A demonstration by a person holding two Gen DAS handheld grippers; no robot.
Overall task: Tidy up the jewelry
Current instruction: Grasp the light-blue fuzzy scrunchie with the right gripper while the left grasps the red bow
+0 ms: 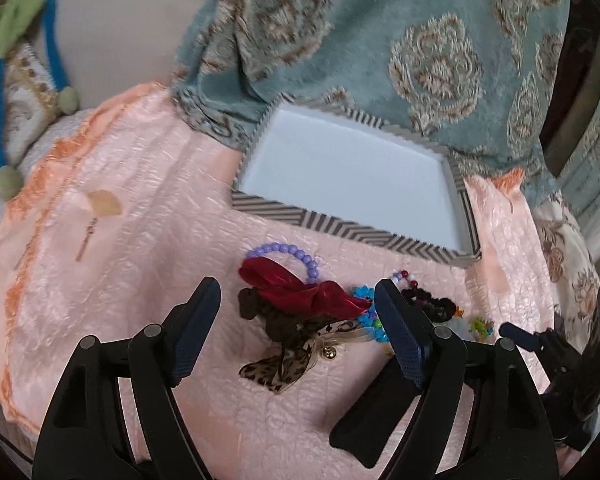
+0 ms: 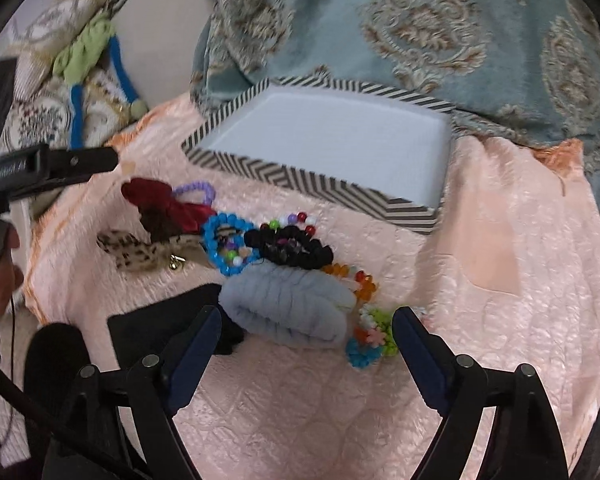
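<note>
Ahead of your left hand-held gripper (image 1: pixel 298 312), jaws wide and empty, the red bow (image 1: pixel 300 284) tops the jewelry pile, while your right hand-held gripper (image 2: pixel 305 332), equally wide, straddles the grey scrunchie (image 2: pixel 288 308), both short of the empty tray (image 1: pixel 351 232), presumably their destination.

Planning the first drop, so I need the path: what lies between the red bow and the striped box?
In the left wrist view, only the purple bead bracelet and bare pink quilt separate the red bow from the striped box.
</note>
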